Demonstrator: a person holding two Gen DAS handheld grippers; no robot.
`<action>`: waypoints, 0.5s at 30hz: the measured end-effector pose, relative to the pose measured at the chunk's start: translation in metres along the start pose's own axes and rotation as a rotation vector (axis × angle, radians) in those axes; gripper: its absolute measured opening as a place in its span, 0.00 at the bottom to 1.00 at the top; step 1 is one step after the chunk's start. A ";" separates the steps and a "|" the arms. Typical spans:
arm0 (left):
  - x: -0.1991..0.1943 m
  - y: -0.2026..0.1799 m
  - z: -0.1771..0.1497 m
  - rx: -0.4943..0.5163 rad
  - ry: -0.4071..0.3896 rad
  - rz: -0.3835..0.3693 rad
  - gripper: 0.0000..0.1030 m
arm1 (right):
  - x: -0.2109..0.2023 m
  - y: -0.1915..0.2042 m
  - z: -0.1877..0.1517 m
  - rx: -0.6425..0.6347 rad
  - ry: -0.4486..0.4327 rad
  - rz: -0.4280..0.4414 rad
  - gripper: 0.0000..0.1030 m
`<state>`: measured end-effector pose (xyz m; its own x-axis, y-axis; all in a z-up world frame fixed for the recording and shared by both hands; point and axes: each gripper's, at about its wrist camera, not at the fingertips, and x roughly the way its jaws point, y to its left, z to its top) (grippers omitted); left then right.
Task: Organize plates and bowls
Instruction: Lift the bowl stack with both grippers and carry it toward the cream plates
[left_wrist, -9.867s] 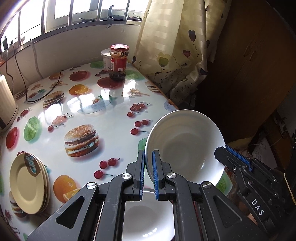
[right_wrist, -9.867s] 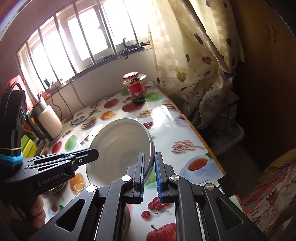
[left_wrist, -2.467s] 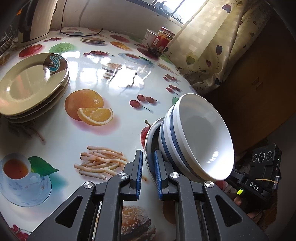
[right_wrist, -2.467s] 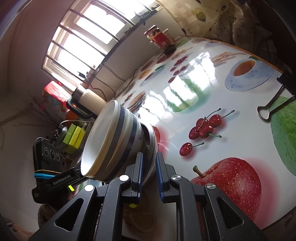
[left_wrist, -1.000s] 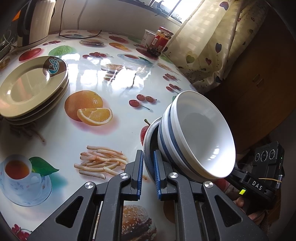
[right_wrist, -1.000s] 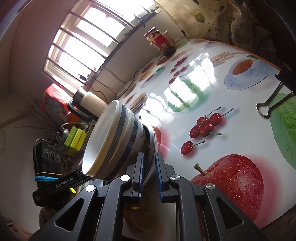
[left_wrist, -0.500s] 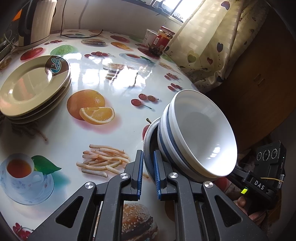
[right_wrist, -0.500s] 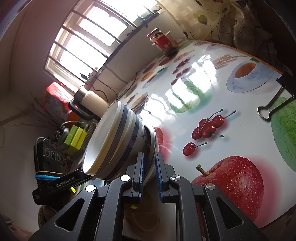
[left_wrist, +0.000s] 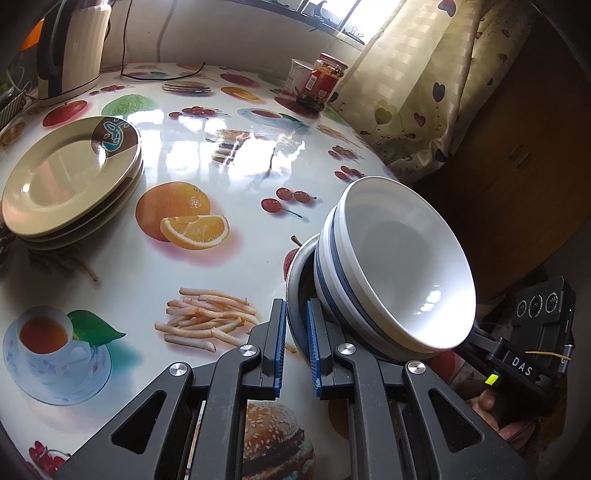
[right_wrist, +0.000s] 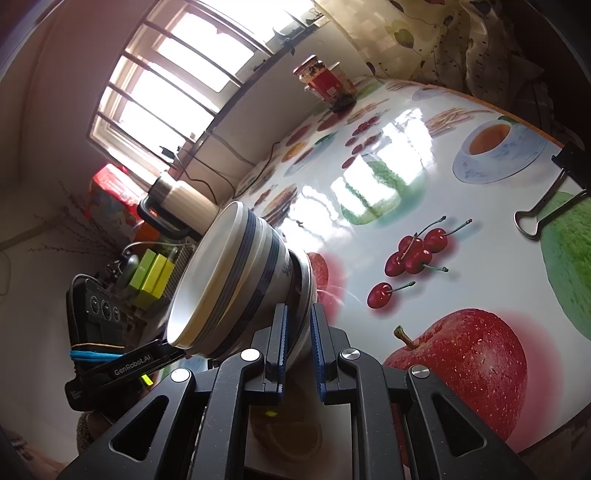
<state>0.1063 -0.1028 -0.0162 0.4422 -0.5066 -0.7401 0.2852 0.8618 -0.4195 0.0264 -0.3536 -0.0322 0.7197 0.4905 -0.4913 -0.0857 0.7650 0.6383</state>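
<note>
Both grippers, left (left_wrist: 295, 343) and right (right_wrist: 298, 343), clamp bowl stack (left_wrist: 395, 266) rim, tilted over table (left_wrist: 192, 280). Level, lower together near plates (left_wrist: 70, 177).

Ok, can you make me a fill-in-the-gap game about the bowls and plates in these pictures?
1. The left gripper and the right gripper both pinch the rim of a metal ____.
2. The white bowls nested in it have stripes coloured ____.
3. The stack of plates sits on the table, next to a printed picture of an ____.
4. The jar near the curtain has a label coloured ____.

Missing words: bowl; blue; orange; red
</note>
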 end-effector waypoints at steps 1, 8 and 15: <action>-0.001 -0.002 0.000 0.000 -0.002 0.001 0.11 | 0.000 0.000 0.000 -0.001 0.000 0.000 0.12; -0.006 -0.003 0.000 0.000 -0.008 0.006 0.11 | -0.002 0.001 0.000 0.000 -0.003 0.002 0.12; -0.012 -0.002 0.001 -0.001 -0.017 0.010 0.11 | -0.003 0.007 0.002 -0.008 -0.005 0.006 0.12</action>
<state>0.1015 -0.0985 -0.0058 0.4595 -0.4980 -0.7354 0.2800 0.8670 -0.4122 0.0254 -0.3506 -0.0256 0.7227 0.4933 -0.4841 -0.0961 0.7653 0.6364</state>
